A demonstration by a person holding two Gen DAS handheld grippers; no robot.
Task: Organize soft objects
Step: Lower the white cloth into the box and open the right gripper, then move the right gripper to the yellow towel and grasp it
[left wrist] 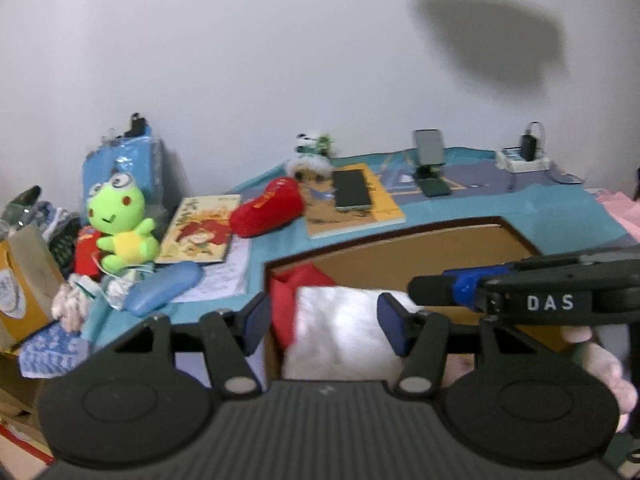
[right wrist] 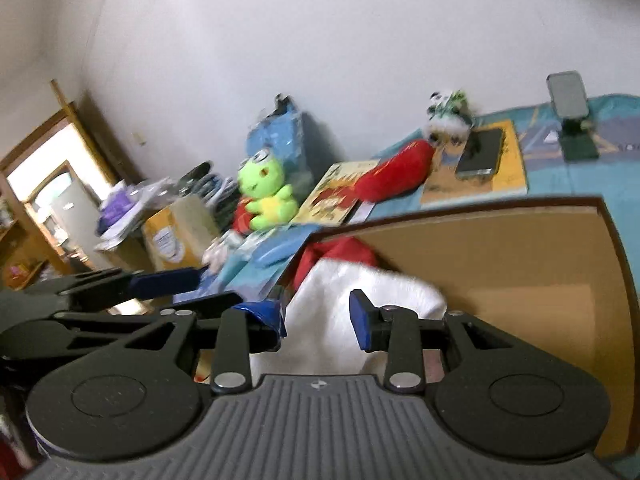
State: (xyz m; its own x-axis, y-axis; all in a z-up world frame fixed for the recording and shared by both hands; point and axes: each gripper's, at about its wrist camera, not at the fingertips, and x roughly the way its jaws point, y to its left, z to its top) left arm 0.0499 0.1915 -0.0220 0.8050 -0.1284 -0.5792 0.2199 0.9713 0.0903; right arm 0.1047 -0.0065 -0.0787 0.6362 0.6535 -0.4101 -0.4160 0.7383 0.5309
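- We have both grippers over the open cardboard box (left wrist: 420,248), which sits at the near edge of the bed with its blue-green cover (left wrist: 560,208).
- The left gripper (left wrist: 320,320) has its blue pads spread apart, with the white furry piece (left wrist: 340,320) lying between them, apparently loose. Whether the pads touch the fur we cannot tell through the blur.
- The right gripper (right wrist: 316,320) is likewise apart, above the same white piece (right wrist: 360,300), gripping nothing that we can see.
- The white piece is joined to or lies against a red cloth (left wrist: 288,284) at the box's left wall; together they look like one soft hat or stocking, already mostly inside.
- We judge the step in hand to be settling this item into the box. To do it well, we press the fur down toward the box's left corner so it leaves room.
- We keep the two grippers from knocking each other; they cross closely here.
- Still waiting on the bed: the green frog plush (left wrist: 120,224) near the left edge, the red plush (left wrist: 268,210) between the two picture books, and the small panda toy (left wrist: 312,144) at the far edge by the wall.
- For the next pick we take the red plush by its middle, as it seems to lie nearest.
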